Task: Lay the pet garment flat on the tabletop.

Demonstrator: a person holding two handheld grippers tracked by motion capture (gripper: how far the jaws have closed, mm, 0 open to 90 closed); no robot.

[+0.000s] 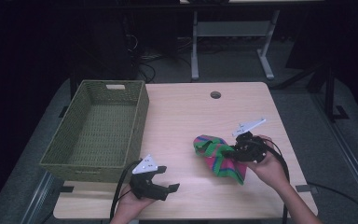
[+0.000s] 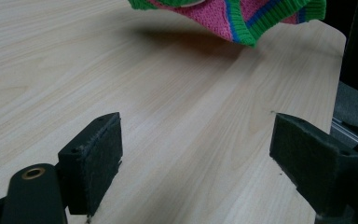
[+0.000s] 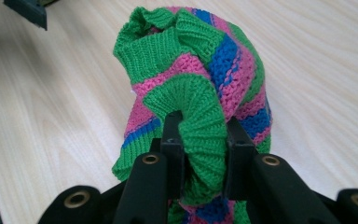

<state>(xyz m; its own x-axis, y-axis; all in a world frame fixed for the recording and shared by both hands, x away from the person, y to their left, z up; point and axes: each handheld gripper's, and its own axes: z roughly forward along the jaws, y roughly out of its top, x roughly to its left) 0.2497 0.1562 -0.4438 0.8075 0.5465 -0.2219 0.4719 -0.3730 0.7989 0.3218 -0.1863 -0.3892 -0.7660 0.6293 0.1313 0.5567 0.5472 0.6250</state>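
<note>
A knitted cloth [image 1: 216,156] in green, pink and blue stripes lies bunched on the wooden table [image 1: 182,112], right of centre. My right gripper [image 1: 230,152] is shut on a green ribbed fold of the cloth [image 3: 200,88], which bulges between the two jaws. My left gripper [image 1: 168,179] is near the table's front edge, left of the cloth and apart from it. Its pads [image 2: 95,158] stand wide apart over bare wood, and the cloth's edge [image 2: 242,21] hangs at the top of the left gripper view.
A green woven basket [image 1: 140,121] stands empty on the left part of the table. A round cable hole [image 1: 215,94] sits near the far edge. Beyond the table are dark floor, cables and a white desk frame [image 1: 233,32].
</note>
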